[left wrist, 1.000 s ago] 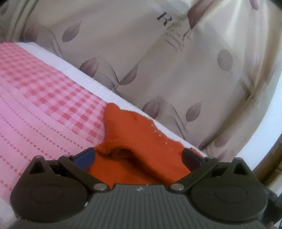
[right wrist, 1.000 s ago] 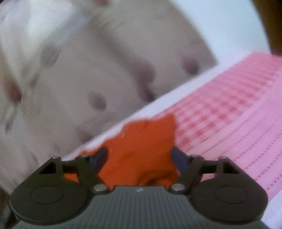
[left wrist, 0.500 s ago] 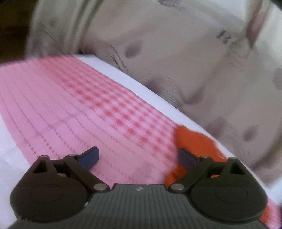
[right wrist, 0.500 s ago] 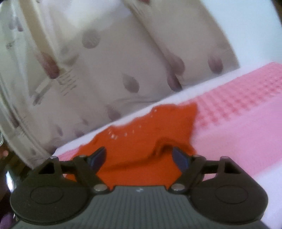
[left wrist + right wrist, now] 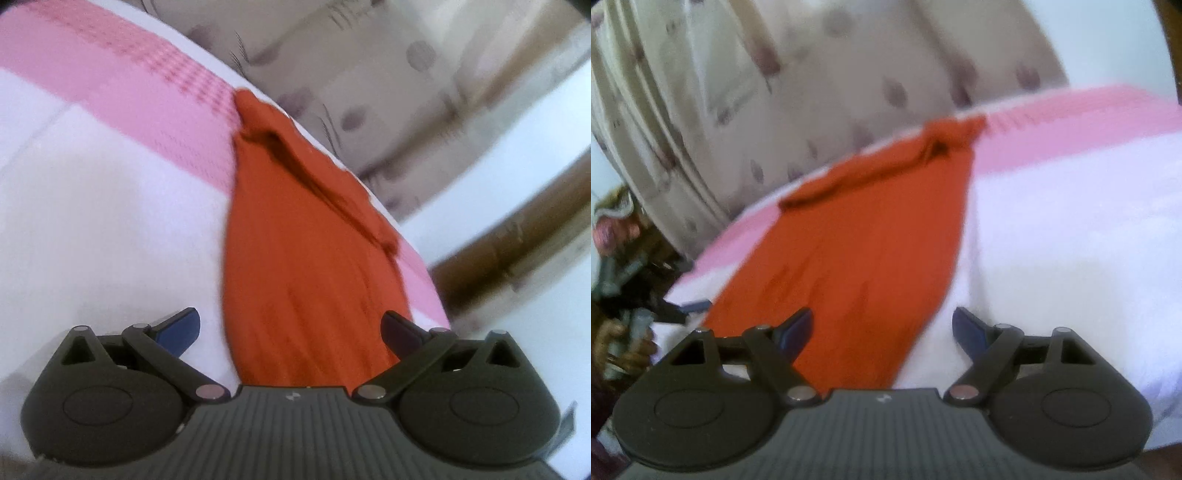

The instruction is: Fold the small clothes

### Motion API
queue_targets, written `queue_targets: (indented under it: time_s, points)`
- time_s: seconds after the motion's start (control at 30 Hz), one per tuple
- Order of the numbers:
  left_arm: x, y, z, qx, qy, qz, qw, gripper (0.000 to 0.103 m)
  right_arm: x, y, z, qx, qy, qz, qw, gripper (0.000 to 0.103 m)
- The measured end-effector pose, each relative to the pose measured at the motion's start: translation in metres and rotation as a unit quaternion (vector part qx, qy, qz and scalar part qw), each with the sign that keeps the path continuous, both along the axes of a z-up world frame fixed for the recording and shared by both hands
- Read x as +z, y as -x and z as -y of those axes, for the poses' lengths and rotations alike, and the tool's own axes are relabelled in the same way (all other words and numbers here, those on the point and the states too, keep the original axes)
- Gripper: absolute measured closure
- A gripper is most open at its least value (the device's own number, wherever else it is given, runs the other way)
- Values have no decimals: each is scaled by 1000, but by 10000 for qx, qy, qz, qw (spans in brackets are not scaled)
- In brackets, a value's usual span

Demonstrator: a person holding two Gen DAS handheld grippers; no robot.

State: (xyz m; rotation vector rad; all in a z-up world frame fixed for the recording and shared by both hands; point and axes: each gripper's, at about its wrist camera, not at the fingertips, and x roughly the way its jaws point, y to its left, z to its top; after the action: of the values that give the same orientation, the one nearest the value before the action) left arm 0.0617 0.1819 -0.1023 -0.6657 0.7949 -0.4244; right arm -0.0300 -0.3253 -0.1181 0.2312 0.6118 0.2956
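- Where the left wrist view looks down along its fingers, the left gripper [image 5: 290, 326] stands spread wide, having just opened further, and grips nothing; the orange garment [image 5: 306, 258] runs up between the two fingers from the bottom centre of the frame, and no pad presses on it.
- The right finger's tip overlaps the garment's right edge in the picture; whether it touches cannot be told. The left finger is over bare white cloth.
- The garment lies lengthwise on the bed cover [image 5: 110, 206], white with a pink checked band, and narrows to a bunched, creased end at upper centre.
- A leaf-patterned curtain [image 5: 369, 74] fills the upper right.
- In the right wrist view, the right gripper [image 5: 882, 328] is also spread apart and holds nothing.
- Its left finger lies over the orange garment [image 5: 871, 236]; the right finger is over the white bed cover [image 5: 1071, 240], beside the garment's edge.
- The curtain [image 5: 812, 74] hangs across the top; blurred clutter sits at far left.
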Motion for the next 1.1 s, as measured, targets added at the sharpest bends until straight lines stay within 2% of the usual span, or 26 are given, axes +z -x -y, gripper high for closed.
queue_targets:
  time_s: [0.07,0.1,0.13,0.17,0.2,0.23,0.27,0.3,0.33,0.4,0.47,0.6,0.67,0.77,0.87,0.9,0.93,0.97,1.0,1.1]
  points:
    - [1,9,2,-117,-72,-8,9999,3,-1,4,-8,126,-8,-7,9999,21]
    - [1,12,3,-217,-126,26,9997,4,-2,5,-10,162,-47,-26,9999,28]
    - [0,17,4,-281,-177,59,9994,9,-4,6,-12,178,-51,-47,9998,40]
    - [0,21,4,-301,-207,66,9993,19,-5,8,-16,131,50,-19,9999,44]
    - [-2,24,5,-322,-199,26,9993,27,-5,9,-17,88,118,-6,9999,53]
    - [-4,25,5,-348,-139,-80,9993,52,-5,9,-15,20,115,-31,9999,65]
    - [-11,24,6,-377,6,-318,9988,86,-5,8,-13,-39,-6,-108,9999,73]
    - [-20,24,8,-375,175,-591,9974,101,-6,8,-9,-66,-238,-212,9995,78]
    - [-28,25,7,-300,389,-729,9961,98,-8,7,-7,-62,-327,-219,9992,78]
    - [-35,26,3,-177,671,-736,9949,98,-9,7,-4,-83,-428,-245,9987,84]
    - [-33,27,3,-195,642,-694,9953,98,-12,7,1,-101,-700,-318,9970,86]
    - [-32,22,3,-267,671,-733,9947,94,-10,7,7,-44,-860,-479,9951,87]
    - [-32,18,3,-337,758,-701,9941,74,-10,5,11,-49,-1039,-609,9927,85]
    - [-30,16,9,-391,895,-622,9933,60,-13,1,16,-24,-1292,-696,9892,83]
    - [-24,14,19,-434,696,-492,9954,55,-15,-4,12,-30,-1302,-655,9893,83]
    - [-23,14,22,-420,636,-471,9960,56,-15,-5,9,-52,-1243,-610,9904,83]
    - [-22,13,24,-415,561,-451,9965,66,-15,-7,6,-61,-1199,-586,9910,83]
    - [-23,13,26,-428,462,-465,9969,97,-15,-8,2,-64,-1123,-539,9922,85]
    - [-24,12,29,-427,301,-518,9973,99,-15,-9,0,-68,-1044,-526,9931,92]
    - [-23,20,27,-274,293,-299,9987,101,-19,-8,3,-65,-1357,-544,9892,95]
